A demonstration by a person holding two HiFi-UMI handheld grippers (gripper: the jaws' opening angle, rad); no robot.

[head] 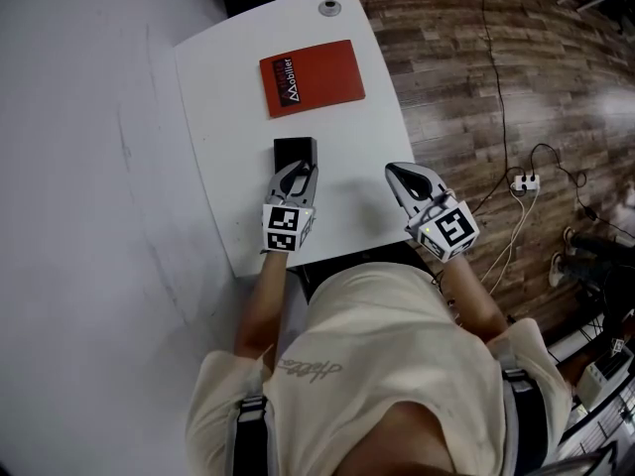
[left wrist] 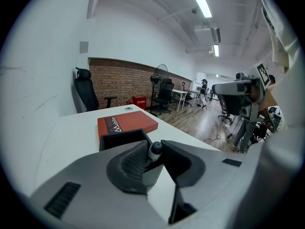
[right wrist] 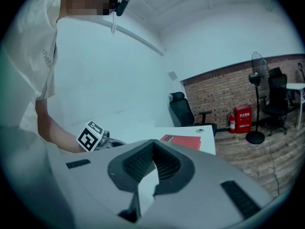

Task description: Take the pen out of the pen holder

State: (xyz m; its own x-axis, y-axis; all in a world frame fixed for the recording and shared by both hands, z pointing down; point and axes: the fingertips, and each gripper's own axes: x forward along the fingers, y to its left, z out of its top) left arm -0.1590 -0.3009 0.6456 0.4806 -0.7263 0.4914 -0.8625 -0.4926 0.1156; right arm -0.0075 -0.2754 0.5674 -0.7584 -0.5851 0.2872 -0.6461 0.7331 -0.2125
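tabletop (head: pixel 228 87): white, carrying the red book at its far end and the pen holder nearer the middle.
red book (head: pixel 312 76): lying flat beyond the holder; its white cover lettering seems to be reading "mobilier".
pen holder (head: pixel 295 150): black, open-topped, sitting just beyond the left gripper's tips.
left gripper (head: pixel 296 175): pinching the pen's dark round end, jaws nearly together; the taking-out step is looking under way.
right gripper (right wrist: pixel 152 156): hovering empty at the right, jaws meeting on nothing.
pen (left wrist: pixel 155 149): only its top showing, shaft hidden behind the jaws; next move is likely calling for a straight upward lift clear of the holder's rim.
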